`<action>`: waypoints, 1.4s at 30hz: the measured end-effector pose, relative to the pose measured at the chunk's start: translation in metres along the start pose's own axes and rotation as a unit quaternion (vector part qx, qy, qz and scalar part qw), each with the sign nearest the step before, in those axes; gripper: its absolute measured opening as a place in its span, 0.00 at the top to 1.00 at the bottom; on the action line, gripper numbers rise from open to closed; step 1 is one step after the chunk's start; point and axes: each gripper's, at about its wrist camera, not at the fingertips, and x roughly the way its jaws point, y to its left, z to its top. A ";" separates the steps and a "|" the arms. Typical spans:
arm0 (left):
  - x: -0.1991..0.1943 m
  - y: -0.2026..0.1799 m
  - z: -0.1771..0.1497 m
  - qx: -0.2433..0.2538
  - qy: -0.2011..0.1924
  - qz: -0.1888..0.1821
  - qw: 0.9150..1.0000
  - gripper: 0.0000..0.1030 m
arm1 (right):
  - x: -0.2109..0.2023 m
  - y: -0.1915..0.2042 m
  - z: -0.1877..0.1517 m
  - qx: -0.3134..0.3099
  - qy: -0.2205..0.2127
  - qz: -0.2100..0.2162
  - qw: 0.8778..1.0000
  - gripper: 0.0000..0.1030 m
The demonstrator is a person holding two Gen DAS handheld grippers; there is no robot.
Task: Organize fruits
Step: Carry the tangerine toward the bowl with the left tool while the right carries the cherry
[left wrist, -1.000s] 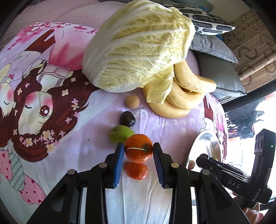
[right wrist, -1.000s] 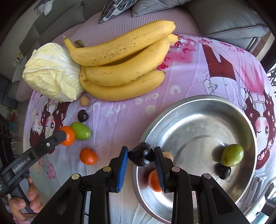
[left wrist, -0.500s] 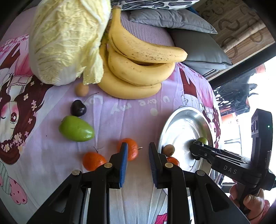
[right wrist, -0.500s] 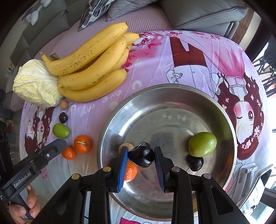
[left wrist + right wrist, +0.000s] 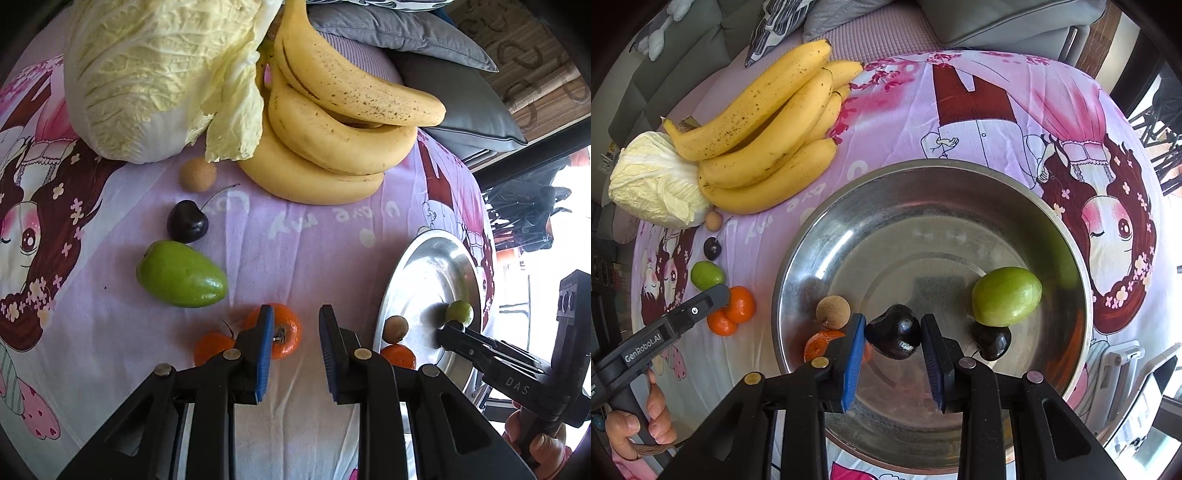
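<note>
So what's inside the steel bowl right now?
Lying in the steel bowl: a green fruit, a dark cherry, a brown longan and an orange, partly hidden by the right gripper, which holds a dark fruit over the bowl.

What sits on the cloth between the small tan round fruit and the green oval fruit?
A dark cherry with a thin stem lies between the small tan round fruit and the green oval fruit. The left wrist view shows it best.

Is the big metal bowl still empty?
No, the bowl already holds a green fruit, a cherry and a small brown fruit.
</note>
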 end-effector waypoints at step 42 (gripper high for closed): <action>0.005 -0.063 0.006 0.080 0.002 0.025 0.996 0.64 | 0.007 -0.011 0.000 -0.011 0.004 -0.009 1.000 0.68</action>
